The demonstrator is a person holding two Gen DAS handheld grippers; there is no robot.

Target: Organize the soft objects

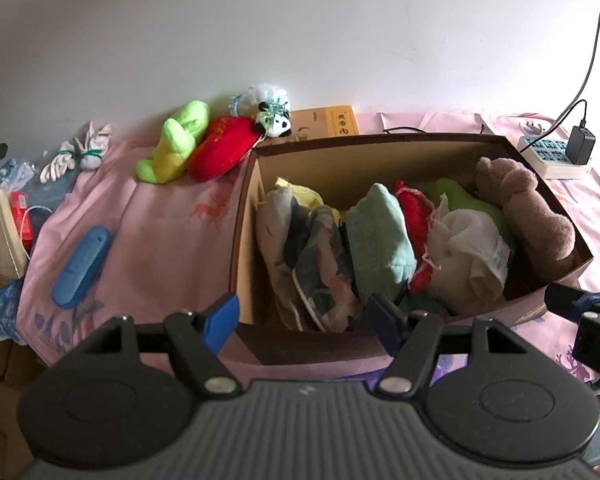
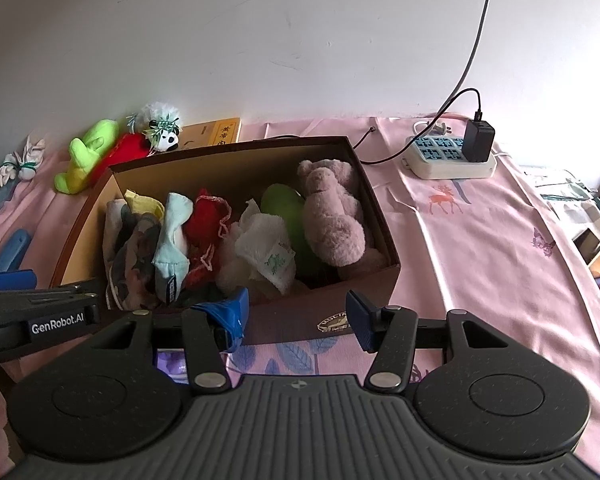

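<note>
Outside box (image 1: 380, 344) — three plush toys (image 1: 172, 148), unboxed.

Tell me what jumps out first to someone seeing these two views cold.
The open brown cardboard box in the middle of the pink bedsheet draws the eye, crammed with soft things: a brown plush teddy bear at its right end, folded cloths to its left. Behind the box's left corner, a lime-green plush toy, a red plush cushion and a small panda plush lie by the wall. Both grippers, left and right, hover open and empty before the box.
</note>
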